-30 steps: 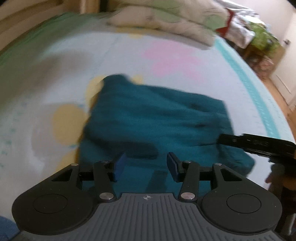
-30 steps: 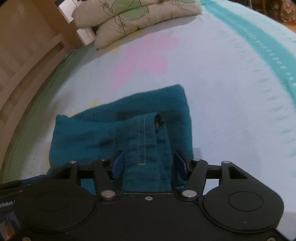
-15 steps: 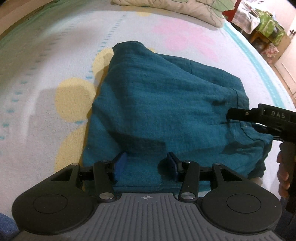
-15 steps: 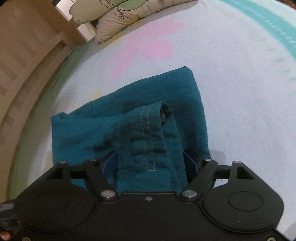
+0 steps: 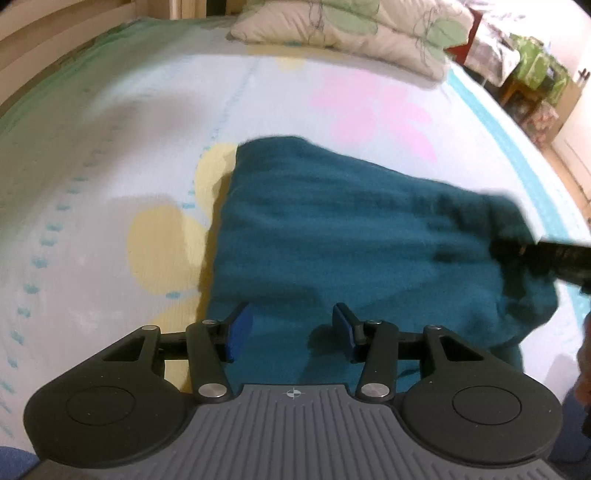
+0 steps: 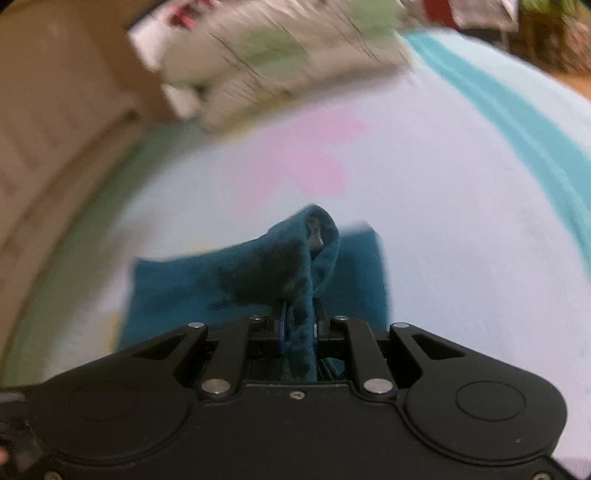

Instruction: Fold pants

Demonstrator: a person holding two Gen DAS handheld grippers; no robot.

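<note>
- On the flowered bedsheet (image 5: 110,155) the teal pants (image 5: 351,236) lie partly folded into a compact stack; by my reckoning at least one fold is left.
- Right gripper (image 6: 298,325) is closing, its jaws narrow on a bunched edge of cloth.
- Left gripper (image 5: 291,328) hangs wide open, holding nothing.
- Motion blur hides seams; the pillows (image 5: 354,29) are cut off.

Teal pants (image 5: 351,236) on white sheet (image 5: 110,166) with pink, yellow flowers.
</note>
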